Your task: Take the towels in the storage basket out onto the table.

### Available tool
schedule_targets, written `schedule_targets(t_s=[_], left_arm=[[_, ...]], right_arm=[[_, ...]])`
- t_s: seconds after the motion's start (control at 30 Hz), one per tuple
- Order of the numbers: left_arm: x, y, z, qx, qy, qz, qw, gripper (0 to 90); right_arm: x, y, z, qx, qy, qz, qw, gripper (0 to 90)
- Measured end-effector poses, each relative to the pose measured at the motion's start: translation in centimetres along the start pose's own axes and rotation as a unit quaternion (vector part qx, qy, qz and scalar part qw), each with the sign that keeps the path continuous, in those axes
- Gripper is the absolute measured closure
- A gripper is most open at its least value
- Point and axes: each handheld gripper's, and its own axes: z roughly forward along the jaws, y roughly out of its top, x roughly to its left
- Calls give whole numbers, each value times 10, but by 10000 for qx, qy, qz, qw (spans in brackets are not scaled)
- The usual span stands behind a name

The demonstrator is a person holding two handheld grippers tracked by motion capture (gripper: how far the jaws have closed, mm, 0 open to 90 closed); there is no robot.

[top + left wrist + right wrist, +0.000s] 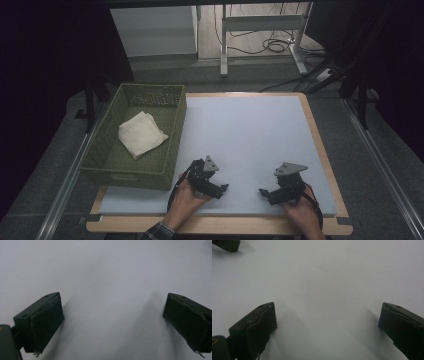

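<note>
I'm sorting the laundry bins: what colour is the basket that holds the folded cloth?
Olive green, a woven basket; the high view shows it best.

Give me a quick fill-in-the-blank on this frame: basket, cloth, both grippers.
1. The folded cream cloth lies inside the green ____.
2. The basket stands at the ____ edge of the grey mat in the high view.
3. The left gripper and the right gripper both have their jaws ____, with nothing between them.
4. Both grippers are over the bare grey ____.

Missing words: basket; left; open; mat
</note>
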Motion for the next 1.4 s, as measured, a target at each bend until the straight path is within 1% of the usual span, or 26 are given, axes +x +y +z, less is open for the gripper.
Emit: schedule_targets(t_s=[0.27,0.73,1.13,1.2,1.3,1.33,1.37,1.4], left_arm=[[0,0,0,28,11,1,10000,27],[0,0,0,-1,-9,-14,10000,27],[0,1,1,33,-71,-24,10000,14],[1,2,0,50,-89,44,9999,8],[1,3,0,57,-99,45,9999,13],[0,5,0,123,-122,81,9998,23],[0,5,0,123,-122,81,9998,23],[-1,9,-1,150,-136,126,9997,24]], right_arm=[[0,0,0,-15,3,-6,10000,19],[0,0,0,-15,6,-4,10000,20],[0,0,0,-12,4,-7,10000,19],[0,0,0,-11,4,-7,10000,19],[0,0,0,-10,4,-8,10000,19],[0,0,0,-11,4,-8,10000,19],[0,0,0,-11,4,-8,10000,19],[0,0,0,-11,5,-9,10000,20]])
